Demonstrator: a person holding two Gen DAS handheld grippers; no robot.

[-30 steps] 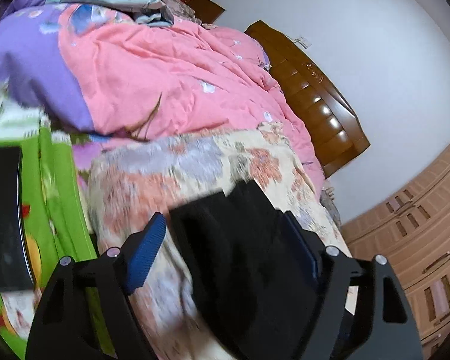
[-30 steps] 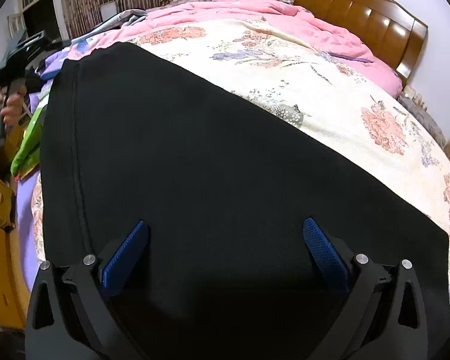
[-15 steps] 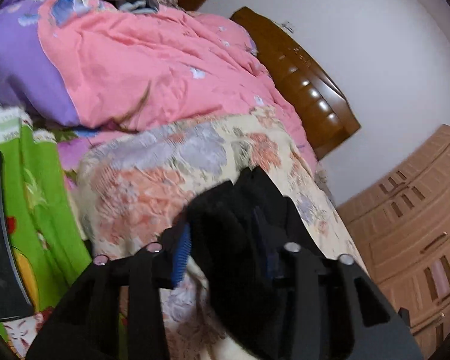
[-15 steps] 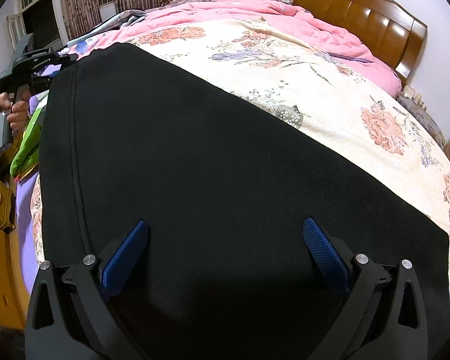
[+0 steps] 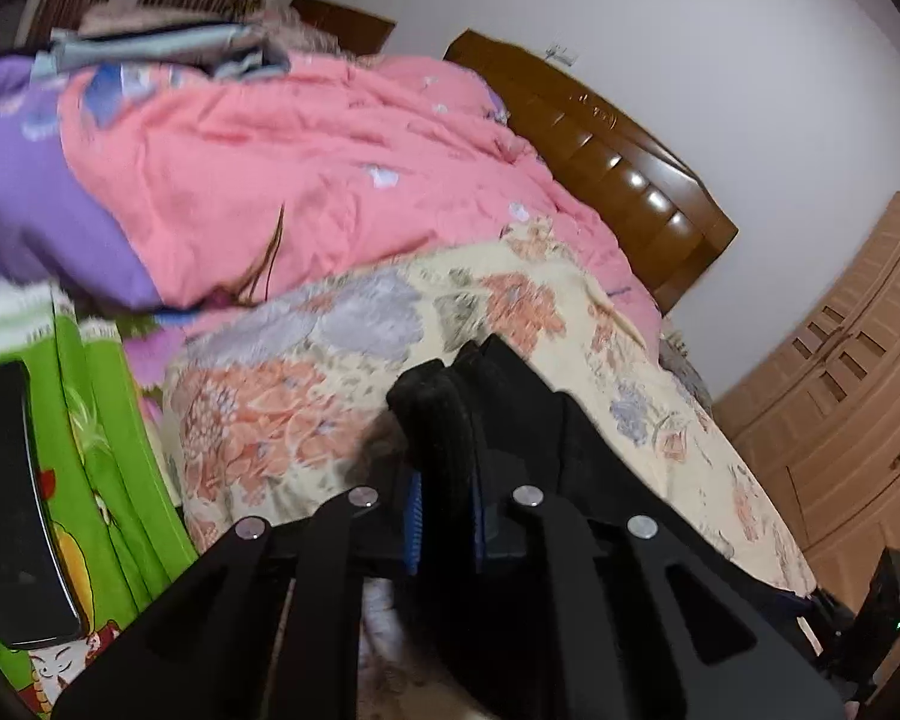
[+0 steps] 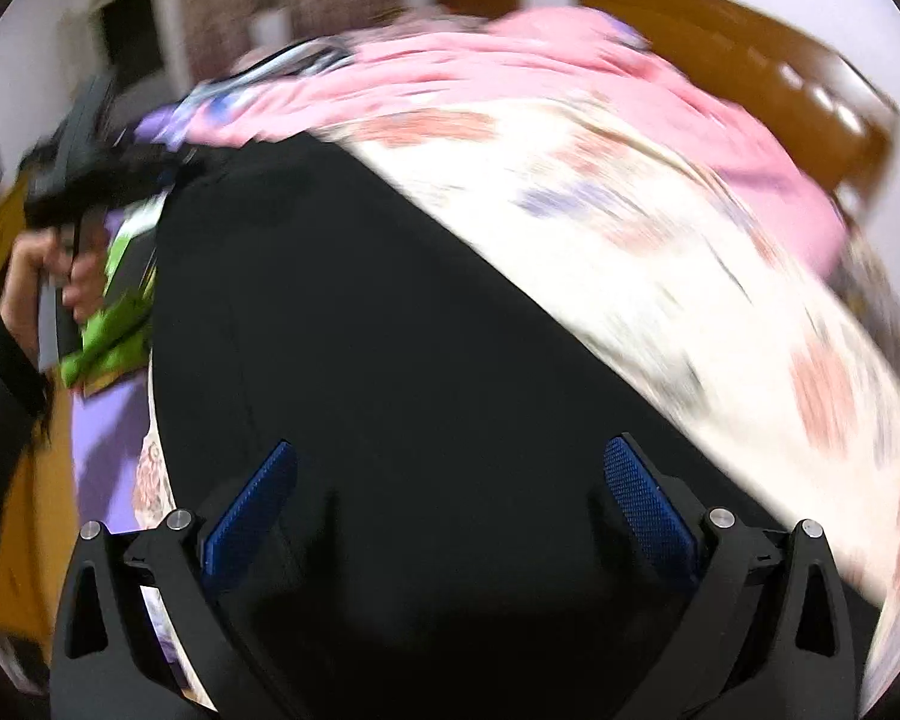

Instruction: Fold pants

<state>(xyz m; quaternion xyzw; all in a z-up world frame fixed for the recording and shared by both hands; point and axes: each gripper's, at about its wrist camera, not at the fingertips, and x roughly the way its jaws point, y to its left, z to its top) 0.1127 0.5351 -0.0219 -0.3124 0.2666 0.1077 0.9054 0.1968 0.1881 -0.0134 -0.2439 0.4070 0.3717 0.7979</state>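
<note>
The left gripper [image 5: 444, 516] is clamped on a bunched edge of the black pants [image 5: 444, 420], spread on the bed [image 5: 342, 348]. The right gripper [image 6: 450, 504] is held wide above them; only its view shows the person's hand [image 6: 42, 276].

Floral sheet [image 5: 642, 372] lies bare beyond the black pants [image 6: 390, 330], passable. Heaped pink quilt [image 5: 306, 180] blocks the far side; green bag [image 5: 108, 456] crowds the left edge, seemingly close—right view blurred.

Motion-blurred floral bedspread [image 6: 660, 276] and headboard [image 6: 750, 54]
</note>
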